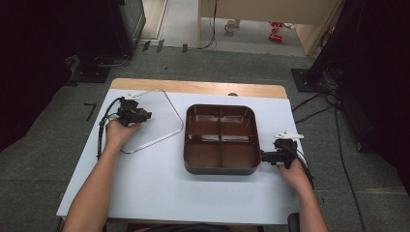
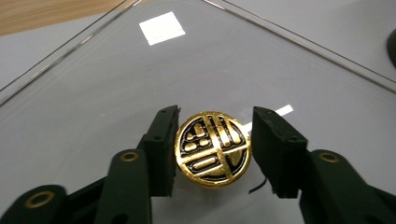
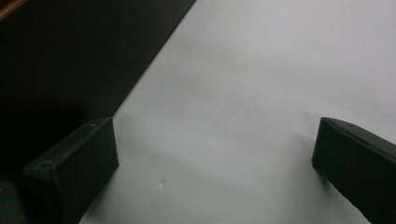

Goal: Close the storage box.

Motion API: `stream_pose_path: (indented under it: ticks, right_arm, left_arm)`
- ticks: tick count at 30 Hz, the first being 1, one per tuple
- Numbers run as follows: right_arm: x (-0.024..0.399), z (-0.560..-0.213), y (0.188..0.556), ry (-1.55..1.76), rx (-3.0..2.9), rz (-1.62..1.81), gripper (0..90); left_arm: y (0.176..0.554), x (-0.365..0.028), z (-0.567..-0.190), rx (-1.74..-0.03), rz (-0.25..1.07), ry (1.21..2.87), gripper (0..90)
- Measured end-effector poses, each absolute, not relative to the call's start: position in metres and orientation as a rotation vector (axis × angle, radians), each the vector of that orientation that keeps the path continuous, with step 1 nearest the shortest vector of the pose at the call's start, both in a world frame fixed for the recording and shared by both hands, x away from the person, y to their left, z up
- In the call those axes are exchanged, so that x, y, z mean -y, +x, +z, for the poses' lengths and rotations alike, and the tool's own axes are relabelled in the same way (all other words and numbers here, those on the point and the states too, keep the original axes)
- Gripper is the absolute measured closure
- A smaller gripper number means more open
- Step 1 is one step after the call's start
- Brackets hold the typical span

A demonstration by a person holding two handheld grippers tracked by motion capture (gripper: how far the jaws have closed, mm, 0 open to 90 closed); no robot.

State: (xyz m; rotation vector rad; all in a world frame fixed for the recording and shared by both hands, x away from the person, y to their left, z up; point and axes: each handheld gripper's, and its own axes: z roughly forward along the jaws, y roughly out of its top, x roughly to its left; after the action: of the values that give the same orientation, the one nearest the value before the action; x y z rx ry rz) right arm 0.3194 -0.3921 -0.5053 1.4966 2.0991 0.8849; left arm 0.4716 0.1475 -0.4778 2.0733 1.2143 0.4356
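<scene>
- High view: white table (image 1: 169, 193); brown four-compartment tray (image 1: 221, 139) at centre. Clear lid (image 1: 153, 121) with rounded corners lies flat left of the tray, apart from it. Left gripper (image 1: 145, 116) sits over the lid's near-left part; right gripper (image 1: 265, 155) lies just beside the tray's right wall, near its front corner.
- Left gripper view: round gold-and-black knob (image 2: 213, 149) at the middle of the clear lid (image 2: 116, 93). Left gripper (image 2: 214, 151) closed on the knob, a black jaw against each side.
- Right gripper view: right gripper (image 3: 215, 163) wide open, nothing between the jaws; bare white table (image 3: 261, 93) below, dark tray (image 3: 70, 56) wall at upper left.
</scene>
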Motion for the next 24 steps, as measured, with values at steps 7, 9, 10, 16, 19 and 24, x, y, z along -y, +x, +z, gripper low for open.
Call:
stream_pose_path:
  ticks: [7, 9, 10, 16, 19, 24]
  right_arm:
    - [0.392, -0.505, 0.319, 1.497, -2.099, 0.885, 0.0]
    - [0.392, -0.505, 0.319, 1.496, -2.099, 0.885, 0.0]
    - [0.392, -0.505, 0.319, 1.497, -2.099, 0.885, 0.0]
    - [0.392, -0.505, 0.319, 1.496, -2.099, 0.885, 0.0]
    - [0.392, -0.505, 0.319, 1.496, -2.099, 0.885, 0.0]
    - [0.392, -0.505, 0.319, 1.497, -2.1, 0.885, 0.0]
  left_arm:
    - [0.472, -0.15, -0.478, -1.198, 0.419, 2.064, 59.2]
    - [0.472, -0.15, -0.477, -1.204, 0.419, 2.072, 59.5]
    - [0.472, -0.149, -0.477, -1.206, 0.423, 2.074, 59.6]
    - [0.47, -0.152, -0.471, -1.22, 0.433, 2.065, 59.7]
    - [0.469, -0.156, -0.464, -1.229, 0.408, 2.029, 59.7]
    - [0.464, -0.16, -0.449, -1.236, 0.401, 2.002, 59.7]
